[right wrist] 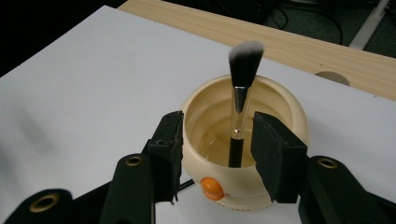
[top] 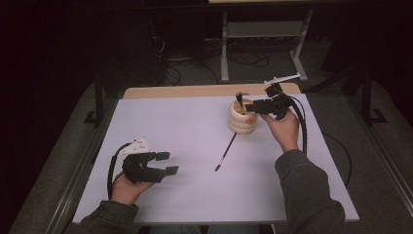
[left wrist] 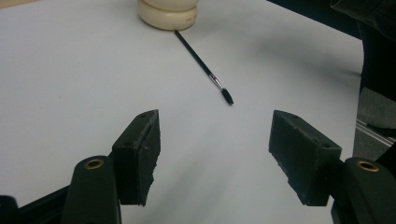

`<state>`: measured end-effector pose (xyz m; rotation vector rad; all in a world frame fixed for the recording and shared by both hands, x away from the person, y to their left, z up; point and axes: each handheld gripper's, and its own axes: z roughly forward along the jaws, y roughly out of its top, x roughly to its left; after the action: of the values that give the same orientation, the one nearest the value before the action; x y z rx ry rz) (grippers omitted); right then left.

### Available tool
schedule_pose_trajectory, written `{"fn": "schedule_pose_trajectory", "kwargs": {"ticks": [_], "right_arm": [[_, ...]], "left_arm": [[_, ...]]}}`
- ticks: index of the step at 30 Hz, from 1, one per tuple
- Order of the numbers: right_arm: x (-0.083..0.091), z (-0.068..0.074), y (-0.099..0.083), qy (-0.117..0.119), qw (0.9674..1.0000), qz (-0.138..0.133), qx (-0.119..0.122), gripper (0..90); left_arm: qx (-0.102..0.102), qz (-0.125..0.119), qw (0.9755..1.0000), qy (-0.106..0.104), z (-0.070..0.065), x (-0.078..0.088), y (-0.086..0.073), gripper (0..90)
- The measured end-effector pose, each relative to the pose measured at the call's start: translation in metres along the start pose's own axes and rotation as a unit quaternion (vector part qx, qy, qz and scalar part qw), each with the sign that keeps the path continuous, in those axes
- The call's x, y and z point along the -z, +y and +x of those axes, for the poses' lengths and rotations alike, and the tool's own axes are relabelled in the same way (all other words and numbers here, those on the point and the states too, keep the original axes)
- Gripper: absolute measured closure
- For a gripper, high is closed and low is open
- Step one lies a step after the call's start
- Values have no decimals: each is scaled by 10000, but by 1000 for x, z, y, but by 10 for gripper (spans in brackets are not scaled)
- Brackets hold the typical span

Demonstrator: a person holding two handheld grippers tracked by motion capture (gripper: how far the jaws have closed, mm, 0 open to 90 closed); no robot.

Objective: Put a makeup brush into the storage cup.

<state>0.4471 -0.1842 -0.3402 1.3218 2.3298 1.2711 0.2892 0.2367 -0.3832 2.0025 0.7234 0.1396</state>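
My left gripper (top: 167, 163): nearest to me, low at the left of the white table (top: 185, 126) in the high view. My hand lies on the table. The jaws stand wide apart and hold nothing; in the left gripper view only bare table shows between them.

Thin brush (top: 225, 153): a slim black brush flat on the table, ahead of my left gripper and well apart from it. In the left gripper view (left wrist: 204, 68) its dark tip points toward me and its handle end runs up to the foot of the cup.

My right hand (top: 284, 127): past the middle of the table on the right, sleeve coming in from below, holding the right gripper (top: 250, 107) roughly level and aimed at the cup.

Right gripper state: the jaws are parted, one on each side of the cup's near rim, with the makeup brush handle between them. The pads do not press on the handle; a gap shows on both sides in the right gripper view.

Makeup brush (right wrist: 242, 98): stands nearly upright in the cup, black and white bristles on top, silver ferrule below them, black handle down inside.

Cup (right wrist: 275, 102): cream, rounded and ribbed, with an orange spot on its near side, far right of centre on the table.

Table edge (top: 195, 90): a pale wooden strip beyond the white surface.
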Motion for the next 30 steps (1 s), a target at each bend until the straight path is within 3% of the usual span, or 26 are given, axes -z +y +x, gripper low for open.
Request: {"fn": "schedule_pose_trajectory", "kwargs": {"ticks": [17, 24, 30], "right_arm": [[6, 13, -18, 237, 9996, 51, 124, 470], [13, 14, -30, 348, 9992, 5, 203, 450], [19, 14, -38, 439, 9987, -56, 257, 437]], "left_arm": [[-1, -34, 10000, 17, -1, 0, 0, 334], [-115, 45, 9999, 12, -2, -2, 0, 328], [-76, 48, 10000, 3, -1, -2, 0, 327]]}}
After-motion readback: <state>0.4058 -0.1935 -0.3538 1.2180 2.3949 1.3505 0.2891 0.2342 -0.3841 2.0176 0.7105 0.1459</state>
